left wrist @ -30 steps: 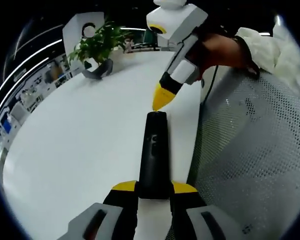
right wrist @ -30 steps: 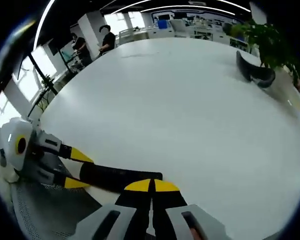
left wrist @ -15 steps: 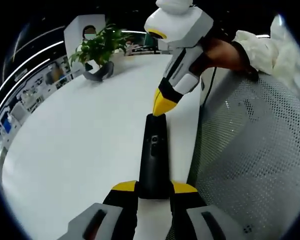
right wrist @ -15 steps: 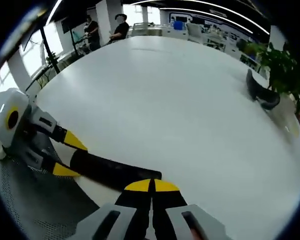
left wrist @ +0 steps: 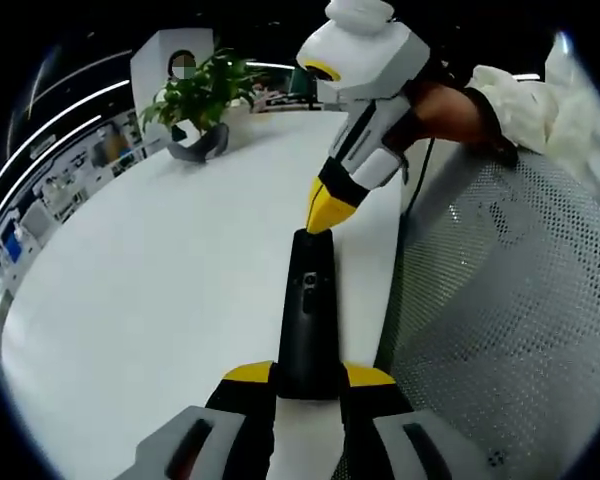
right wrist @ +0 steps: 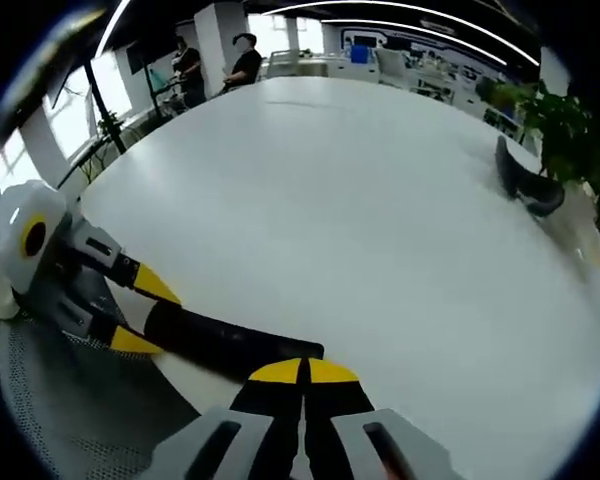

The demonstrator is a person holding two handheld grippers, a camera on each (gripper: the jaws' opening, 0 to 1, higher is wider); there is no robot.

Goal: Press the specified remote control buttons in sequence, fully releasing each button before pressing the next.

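Note:
A long black remote control (left wrist: 309,310) lies along the white table's near edge, its round button showing near the middle. My left gripper (left wrist: 309,378) is shut on its near end, one yellow-tipped jaw on each side. My right gripper (left wrist: 326,210), held by a person's hand in a white sleeve, comes down from above with its yellow tips together, touching the remote's far end. In the right gripper view the same remote (right wrist: 230,341) runs leftward from my shut right gripper (right wrist: 302,372) to the left gripper (right wrist: 130,310) clamped on it.
The white table (left wrist: 170,270) stretches away to the left. A potted plant (left wrist: 200,90) and a dark curved object (left wrist: 195,145) stand at its far end. A grey mesh chair (left wrist: 500,300) sits right beside the table edge. People (right wrist: 245,55) stand far across the room.
The right gripper came down from just above the remote's far end until its tips met it, about half a second ago. Since then it has barely moved. The left gripper keeps its hold.

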